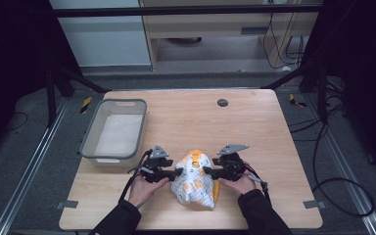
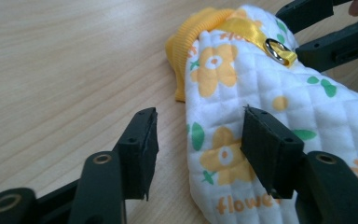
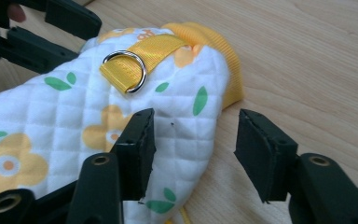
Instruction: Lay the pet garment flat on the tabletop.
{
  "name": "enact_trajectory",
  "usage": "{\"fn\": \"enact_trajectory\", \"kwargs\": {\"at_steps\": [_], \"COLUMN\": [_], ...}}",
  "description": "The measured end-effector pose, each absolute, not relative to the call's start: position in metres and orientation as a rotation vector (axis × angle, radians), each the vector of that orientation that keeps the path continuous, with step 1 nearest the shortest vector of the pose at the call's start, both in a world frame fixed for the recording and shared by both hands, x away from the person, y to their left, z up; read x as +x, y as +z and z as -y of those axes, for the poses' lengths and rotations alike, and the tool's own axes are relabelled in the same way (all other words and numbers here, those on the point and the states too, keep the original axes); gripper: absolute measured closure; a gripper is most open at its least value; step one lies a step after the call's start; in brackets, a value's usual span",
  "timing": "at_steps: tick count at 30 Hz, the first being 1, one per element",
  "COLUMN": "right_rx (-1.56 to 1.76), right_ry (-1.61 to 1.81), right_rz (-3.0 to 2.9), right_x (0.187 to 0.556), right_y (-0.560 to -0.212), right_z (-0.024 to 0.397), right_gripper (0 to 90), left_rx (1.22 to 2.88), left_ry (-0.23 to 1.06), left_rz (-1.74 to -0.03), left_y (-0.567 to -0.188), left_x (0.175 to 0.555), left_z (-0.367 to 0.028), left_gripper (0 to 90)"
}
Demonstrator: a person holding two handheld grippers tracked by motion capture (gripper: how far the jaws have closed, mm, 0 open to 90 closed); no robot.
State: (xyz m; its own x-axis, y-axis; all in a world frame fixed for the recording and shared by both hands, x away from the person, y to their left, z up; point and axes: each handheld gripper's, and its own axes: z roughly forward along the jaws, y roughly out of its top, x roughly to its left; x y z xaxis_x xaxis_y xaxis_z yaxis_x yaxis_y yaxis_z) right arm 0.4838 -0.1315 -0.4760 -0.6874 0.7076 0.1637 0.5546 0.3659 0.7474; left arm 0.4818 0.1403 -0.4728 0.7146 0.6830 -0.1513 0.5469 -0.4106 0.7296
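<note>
The quilted garment (image 1: 194,179) is lying on the table (image 1: 254,127), right of the grey bin (image 1: 113,130). Left gripper (image 1: 177,171) and right gripper (image 1: 206,171) are flanking it, jaws apart, each straddling an edge. Likely pre-grasp; next move calls for both closing on fabric.

The left gripper (image 2: 198,140) is held open over the edge of a quilted flowered garment (image 2: 270,107) lying on the wooden table (image 2: 65,70). Another gripper (image 2: 328,32) is seen behind.
</note>
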Motion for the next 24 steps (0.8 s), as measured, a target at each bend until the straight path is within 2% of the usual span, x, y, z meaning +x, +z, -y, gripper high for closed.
{"fn": "enact_trajectory", "kwargs": {"at_steps": [9,13,16,19,24], "right_rx": [1.162,1.155,1.14,1.136,1.118], "right_ry": [1.249,1.245,1.229,1.229,1.242], "right_rz": [-2.488,-2.496,-2.513,-2.515,-2.499], "right_x": [0.485,0.484,0.484,0.483,0.48], "right_y": [-0.478,-0.478,-0.478,-0.477,-0.469], "right_z": [0.13,0.129,0.127,0.126,0.129], "right_gripper": [64.6,72.8,81.9,87.2,88.1], "left_rx": [2.122,2.132,2.135,2.128,2.092], "left_ry": [0.125,0.093,0.102,0.107,0.125], "left_rz": [-0.92,-0.909,-0.902,-0.893,-0.883], "left_y": [-0.479,-0.481,-0.481,-0.479,-0.469], "left_x": [0.481,0.481,0.48,0.479,0.476], "left_z": [-0.136,-0.135,-0.134,-0.136,-0.14], "left_gripper": [64.2,75.7,82.5,86.1,87.9]}}
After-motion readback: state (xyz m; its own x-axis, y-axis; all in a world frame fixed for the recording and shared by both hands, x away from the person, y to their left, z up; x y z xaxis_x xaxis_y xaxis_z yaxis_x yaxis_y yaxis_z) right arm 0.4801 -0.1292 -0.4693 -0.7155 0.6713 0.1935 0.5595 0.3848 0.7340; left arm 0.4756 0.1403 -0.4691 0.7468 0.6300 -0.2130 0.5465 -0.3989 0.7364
